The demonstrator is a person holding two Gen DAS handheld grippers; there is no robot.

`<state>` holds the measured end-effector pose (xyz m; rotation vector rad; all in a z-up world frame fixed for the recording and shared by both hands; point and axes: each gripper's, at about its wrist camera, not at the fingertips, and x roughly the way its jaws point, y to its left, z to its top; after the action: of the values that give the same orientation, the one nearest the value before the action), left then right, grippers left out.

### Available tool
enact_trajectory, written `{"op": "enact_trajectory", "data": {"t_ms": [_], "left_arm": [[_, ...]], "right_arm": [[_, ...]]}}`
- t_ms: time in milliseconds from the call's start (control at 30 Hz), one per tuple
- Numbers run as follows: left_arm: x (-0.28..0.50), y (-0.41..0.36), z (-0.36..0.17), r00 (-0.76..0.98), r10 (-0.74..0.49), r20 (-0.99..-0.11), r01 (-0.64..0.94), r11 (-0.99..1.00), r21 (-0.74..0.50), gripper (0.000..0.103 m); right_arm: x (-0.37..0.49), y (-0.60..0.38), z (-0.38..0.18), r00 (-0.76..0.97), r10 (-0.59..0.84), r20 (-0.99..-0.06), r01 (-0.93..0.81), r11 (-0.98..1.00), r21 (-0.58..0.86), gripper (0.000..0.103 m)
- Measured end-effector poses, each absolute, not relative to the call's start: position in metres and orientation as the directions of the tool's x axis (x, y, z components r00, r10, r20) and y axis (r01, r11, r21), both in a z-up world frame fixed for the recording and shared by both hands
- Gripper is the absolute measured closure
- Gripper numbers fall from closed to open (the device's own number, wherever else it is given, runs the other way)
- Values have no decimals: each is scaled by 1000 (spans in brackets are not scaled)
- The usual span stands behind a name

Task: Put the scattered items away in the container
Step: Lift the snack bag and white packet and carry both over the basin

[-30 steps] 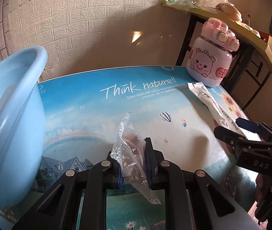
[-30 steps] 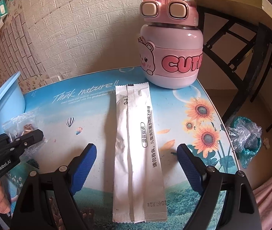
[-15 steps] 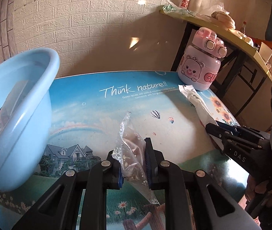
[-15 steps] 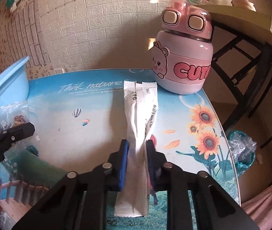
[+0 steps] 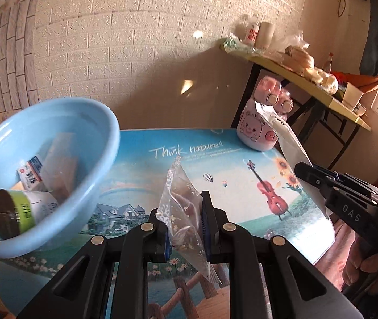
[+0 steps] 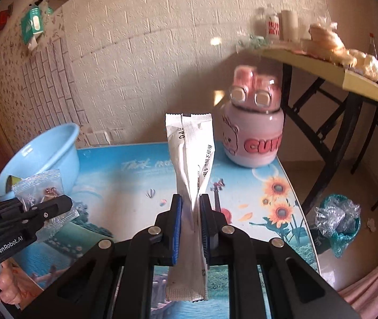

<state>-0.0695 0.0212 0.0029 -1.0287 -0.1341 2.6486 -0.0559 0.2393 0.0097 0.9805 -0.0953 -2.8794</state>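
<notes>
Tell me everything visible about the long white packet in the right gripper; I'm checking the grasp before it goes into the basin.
The long white packet is a narrow paper-like sachet with crimped ends, a lengthwise back seam and black printed text. The right gripper is shut on it below its middle, creasing it there. It stands nearly upright, lifted off the table, its top end in front of the pink bottle and its bottom end hanging below the blue pads. Only the pads touch it.
</notes>
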Motion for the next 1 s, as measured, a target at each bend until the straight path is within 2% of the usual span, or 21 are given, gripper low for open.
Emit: {"op": "enact_trajectory", "data": {"t_ms": [600, 1000], "left_arm": [[-12, -1, 53, -782, 260, -566, -195, -965, -173, 87], [2, -2, 60, -796, 252, -551, -191, -967, -167, 87]], "right_arm": [[5, 200, 73, -822, -157, -547, 128, -988, 91, 89], [20, 191, 80, -829, -181, -529, 152, -984, 98, 89]]}}
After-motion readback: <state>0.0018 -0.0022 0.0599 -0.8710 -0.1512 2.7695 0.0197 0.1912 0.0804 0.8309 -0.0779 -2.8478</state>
